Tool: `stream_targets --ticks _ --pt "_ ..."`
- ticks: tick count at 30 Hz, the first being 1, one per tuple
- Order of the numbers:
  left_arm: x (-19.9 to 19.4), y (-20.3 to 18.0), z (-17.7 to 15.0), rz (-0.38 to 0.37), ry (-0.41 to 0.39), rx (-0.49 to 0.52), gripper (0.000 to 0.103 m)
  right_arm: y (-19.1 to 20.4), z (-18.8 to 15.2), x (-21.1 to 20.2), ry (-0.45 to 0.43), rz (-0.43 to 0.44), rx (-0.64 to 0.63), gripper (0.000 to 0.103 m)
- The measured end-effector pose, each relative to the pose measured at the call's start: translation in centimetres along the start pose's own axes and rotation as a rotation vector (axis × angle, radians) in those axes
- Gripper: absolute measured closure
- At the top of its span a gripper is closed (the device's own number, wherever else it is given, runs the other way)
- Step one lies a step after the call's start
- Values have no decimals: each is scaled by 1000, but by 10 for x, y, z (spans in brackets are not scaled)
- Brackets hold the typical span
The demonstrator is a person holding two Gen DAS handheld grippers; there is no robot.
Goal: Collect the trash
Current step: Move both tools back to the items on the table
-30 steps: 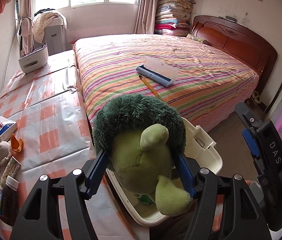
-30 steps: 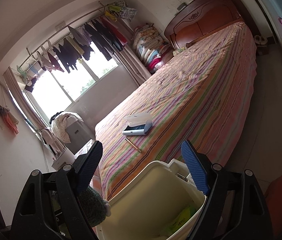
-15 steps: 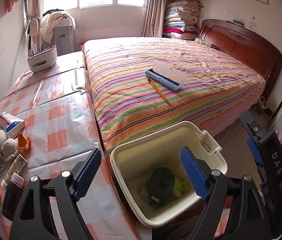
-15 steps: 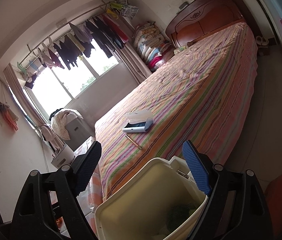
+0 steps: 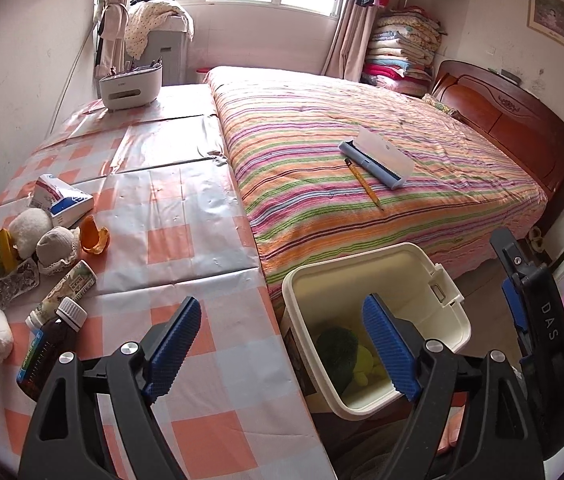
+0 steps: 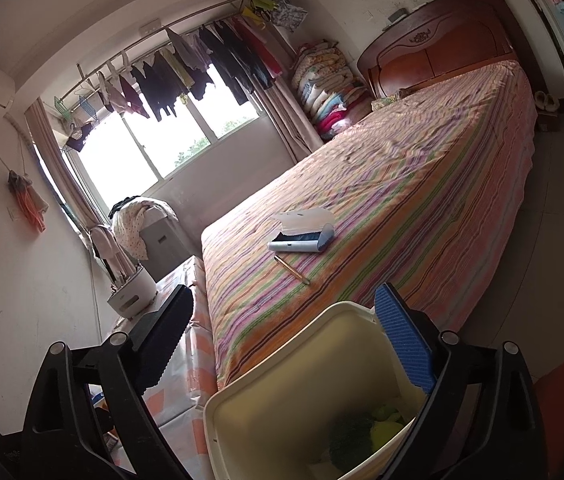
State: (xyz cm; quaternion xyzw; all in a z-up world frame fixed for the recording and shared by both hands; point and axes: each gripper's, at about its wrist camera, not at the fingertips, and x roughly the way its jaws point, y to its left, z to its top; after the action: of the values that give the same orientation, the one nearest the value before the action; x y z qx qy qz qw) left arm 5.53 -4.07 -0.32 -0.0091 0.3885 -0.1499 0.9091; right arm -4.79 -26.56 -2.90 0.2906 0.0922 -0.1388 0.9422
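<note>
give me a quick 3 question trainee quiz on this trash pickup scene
1. True or false: the green plush toy lies inside the cream bin.
2. What lies on the striped bed just beside the pencil case? A) pencil B) bottle C) orange peel
3. Fill in: the left gripper is ____ and holds nothing.

Key: 1 true. 2 A, the pencil. 3 open; its jaws have just been opening, with nothing between them.
</note>
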Motion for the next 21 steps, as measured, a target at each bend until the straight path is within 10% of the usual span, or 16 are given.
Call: stream_targets --ticks 21 --pt "-29 149 -17 185 -49 -260 22 85 -50 14 132 90 -228 8"
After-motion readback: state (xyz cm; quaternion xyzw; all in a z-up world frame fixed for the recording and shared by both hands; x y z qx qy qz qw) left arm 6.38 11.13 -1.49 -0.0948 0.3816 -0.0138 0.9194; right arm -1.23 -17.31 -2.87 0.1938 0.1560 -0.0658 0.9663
